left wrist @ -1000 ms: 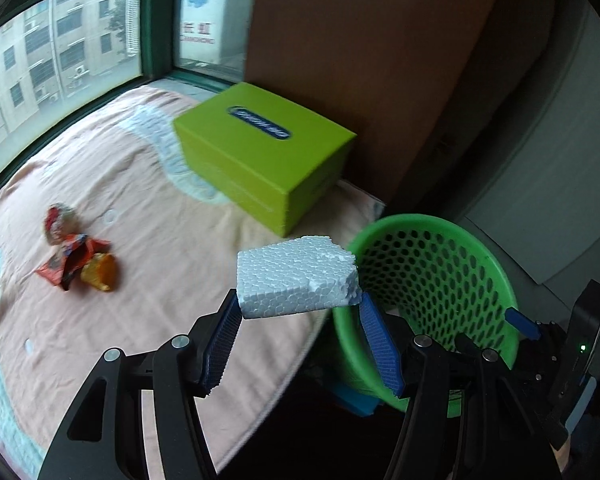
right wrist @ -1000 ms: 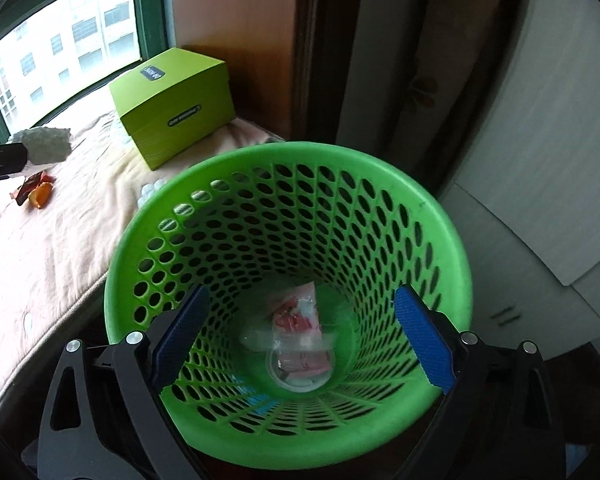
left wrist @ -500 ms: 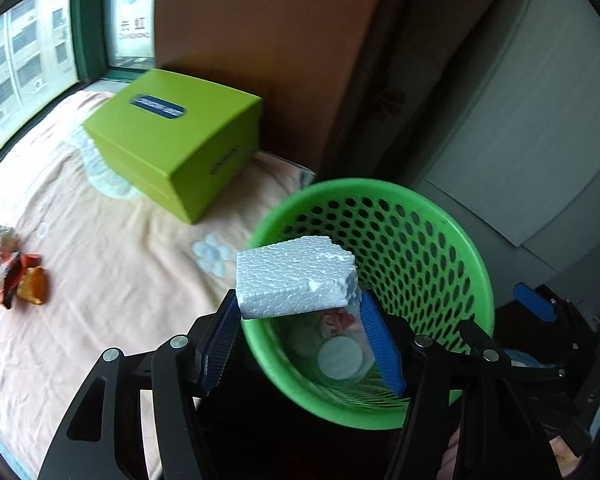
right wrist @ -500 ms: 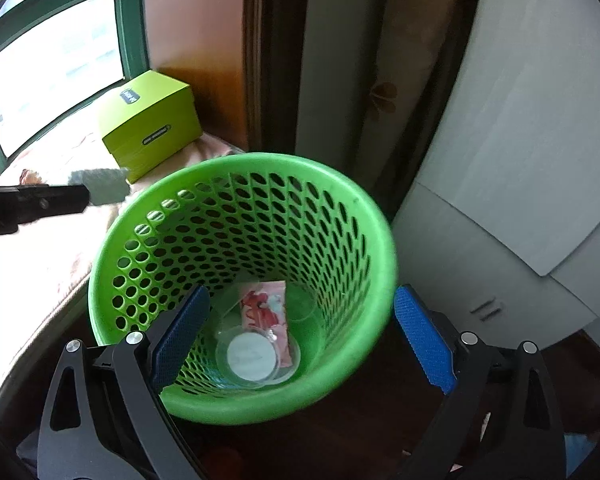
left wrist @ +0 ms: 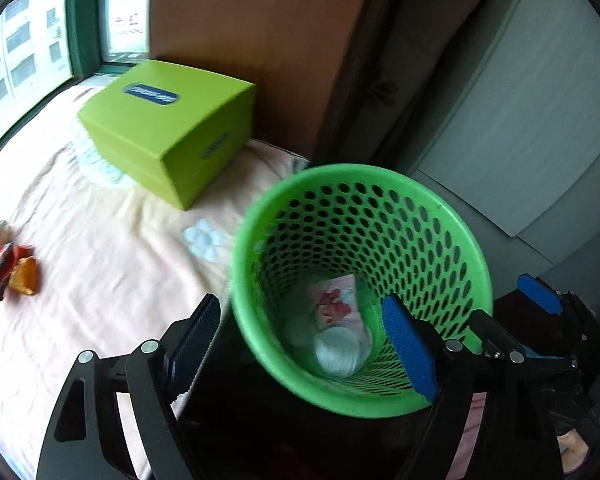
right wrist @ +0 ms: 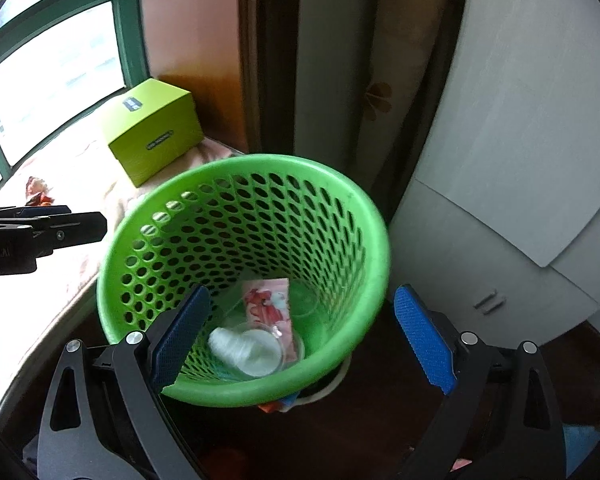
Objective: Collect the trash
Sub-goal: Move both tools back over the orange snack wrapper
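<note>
Left wrist view: left gripper (left wrist: 300, 334) jaws opening, already wide, nothing between the pads. Green basket (left wrist: 452, 216) sits ahead of the fingers; right pad (left wrist: 408, 350) overlaps the inside of its rim, left pad (left wrist: 192, 334) is just outside its left wall. In the basket bottom, between the fingertips: a pink-and-red wrapper (left wrist: 338, 306) and a white round piece (left wrist: 338, 350). Far left of the left finger, on the peach bedsheet (left wrist: 100, 264), lies a red-orange snack wrapper (left wrist: 10, 270), well apart from the basket. Green box (left wrist: 168, 128) sits beyond the left finger.

Right wrist view: right gripper (right wrist: 302, 338) wide open, holding nothing. Basket (right wrist: 364, 208) stands between and ahead of its fingers; left pad (right wrist: 180, 334) overlaps the near rim, right pad (right wrist: 424, 340) is clear of it. Wrapper (right wrist: 270, 304) and white piece (right wrist: 244, 346) inside. Left gripper (right wrist: 60, 224) enters from the left, near the rim.
</note>
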Tool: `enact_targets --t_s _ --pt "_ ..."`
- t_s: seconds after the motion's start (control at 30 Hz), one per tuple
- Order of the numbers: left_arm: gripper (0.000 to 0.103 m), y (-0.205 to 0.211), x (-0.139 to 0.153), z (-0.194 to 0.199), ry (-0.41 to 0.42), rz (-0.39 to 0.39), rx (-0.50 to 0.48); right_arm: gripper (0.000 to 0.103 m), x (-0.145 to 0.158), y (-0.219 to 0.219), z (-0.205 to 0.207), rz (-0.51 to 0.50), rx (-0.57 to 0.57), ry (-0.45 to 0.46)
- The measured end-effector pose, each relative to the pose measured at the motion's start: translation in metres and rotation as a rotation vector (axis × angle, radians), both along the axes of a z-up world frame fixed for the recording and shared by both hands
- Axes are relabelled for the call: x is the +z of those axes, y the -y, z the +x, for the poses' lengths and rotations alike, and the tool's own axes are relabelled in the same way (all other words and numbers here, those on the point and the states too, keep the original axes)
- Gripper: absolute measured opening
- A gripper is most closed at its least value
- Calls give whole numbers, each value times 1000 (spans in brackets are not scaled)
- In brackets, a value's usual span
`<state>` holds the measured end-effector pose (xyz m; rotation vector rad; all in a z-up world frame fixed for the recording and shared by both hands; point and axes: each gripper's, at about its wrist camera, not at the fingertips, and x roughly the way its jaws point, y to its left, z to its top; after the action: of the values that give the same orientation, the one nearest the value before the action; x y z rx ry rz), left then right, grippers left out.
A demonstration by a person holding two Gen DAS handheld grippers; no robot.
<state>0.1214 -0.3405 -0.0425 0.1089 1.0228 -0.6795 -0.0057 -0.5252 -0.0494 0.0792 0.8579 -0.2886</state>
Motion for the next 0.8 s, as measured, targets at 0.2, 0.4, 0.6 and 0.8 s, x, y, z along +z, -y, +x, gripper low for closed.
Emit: enact_targets --t_s 0.2,0.4,0.6,0.8 --pt "80 -47 1 10 13 19 98 93 4 -25 13 16 63 8" --pt "80 -105 0 28 22 34 216 93 7 -58 34 20 140 9" --pt "80 -167 -6 56 22 54 348 93 8 -91 56 25 210 4" --pt "80 -229 -17 89 34 96 448 93 3 -123 77 29 273 -12"
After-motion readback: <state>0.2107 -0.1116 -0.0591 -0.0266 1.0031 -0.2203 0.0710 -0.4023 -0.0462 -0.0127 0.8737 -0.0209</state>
